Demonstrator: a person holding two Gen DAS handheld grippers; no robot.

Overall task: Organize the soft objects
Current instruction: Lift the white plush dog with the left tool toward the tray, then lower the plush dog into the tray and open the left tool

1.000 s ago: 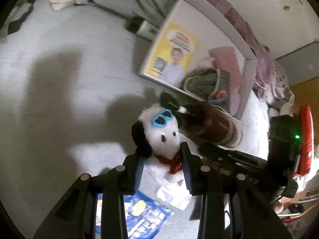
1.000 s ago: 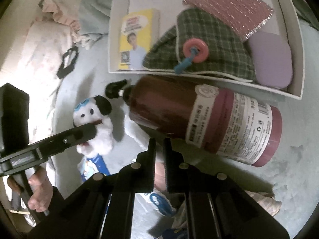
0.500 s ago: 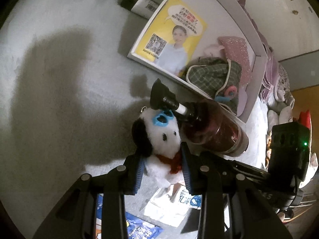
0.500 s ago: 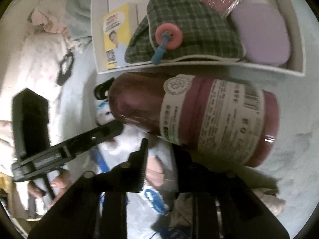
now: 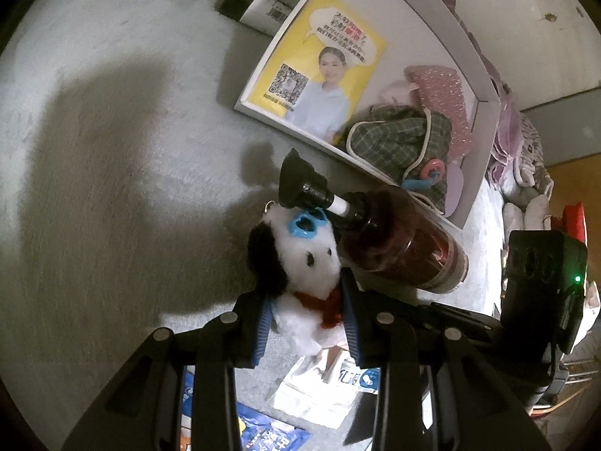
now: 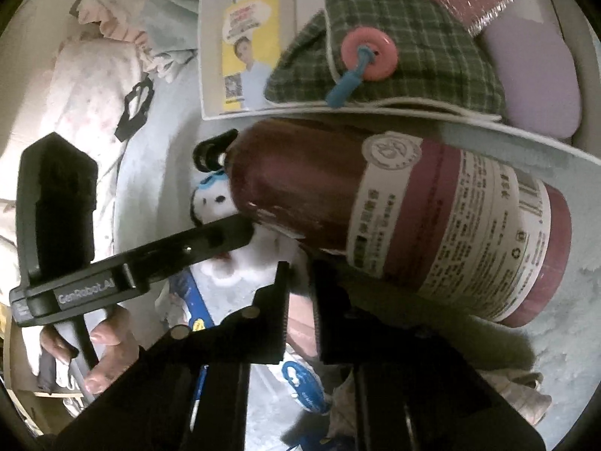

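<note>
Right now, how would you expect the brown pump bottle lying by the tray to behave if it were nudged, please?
The brown pump bottle lies on its side, so it probably rolls. It looks rigid and smooth, perhaps slippery. Its weight is unclear.

Dim room, hard shadows, fisheye-warped dark edges

White plush dog (image 5: 300, 263) with black ears, blue glasses and red scarf, upright, at 9 o'clock of the brown bottle (image 5: 398, 240).

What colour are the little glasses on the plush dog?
Bright blue glasses, clearest in the left wrist view.
</note>
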